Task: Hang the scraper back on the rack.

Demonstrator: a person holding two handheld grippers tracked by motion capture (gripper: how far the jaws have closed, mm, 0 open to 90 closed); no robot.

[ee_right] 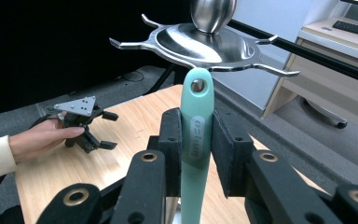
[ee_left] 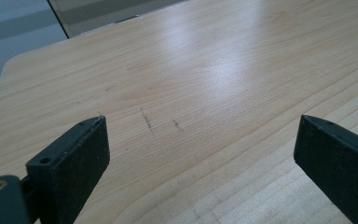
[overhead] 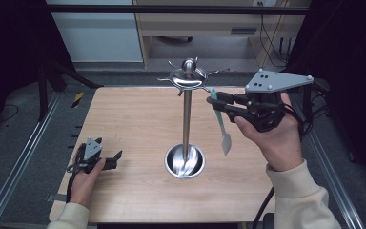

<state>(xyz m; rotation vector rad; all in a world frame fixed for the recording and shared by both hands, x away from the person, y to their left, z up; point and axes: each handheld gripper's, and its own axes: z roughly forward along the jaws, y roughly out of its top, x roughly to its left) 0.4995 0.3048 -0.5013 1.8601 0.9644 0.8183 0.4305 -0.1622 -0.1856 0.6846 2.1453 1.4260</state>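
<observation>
Resting my left gripper (overhead: 116, 157) on the table (overhead: 138, 119) with jaws wide apart and empty, I am holding the teal spatula (ee_right: 196, 140) clamped in my right gripper (ee_right: 196, 156), aligning its hole carefully under a hook of the steel stand (overhead: 187, 119).

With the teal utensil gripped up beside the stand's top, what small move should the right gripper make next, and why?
Probably a short lift and nudge forward to bring the handle's hole onto a hook. The right gripper is shut on the teal utensil, whose hole sits just below and short of the nearest hook of the metal stand. The left gripper rests open on the table.
</observation>
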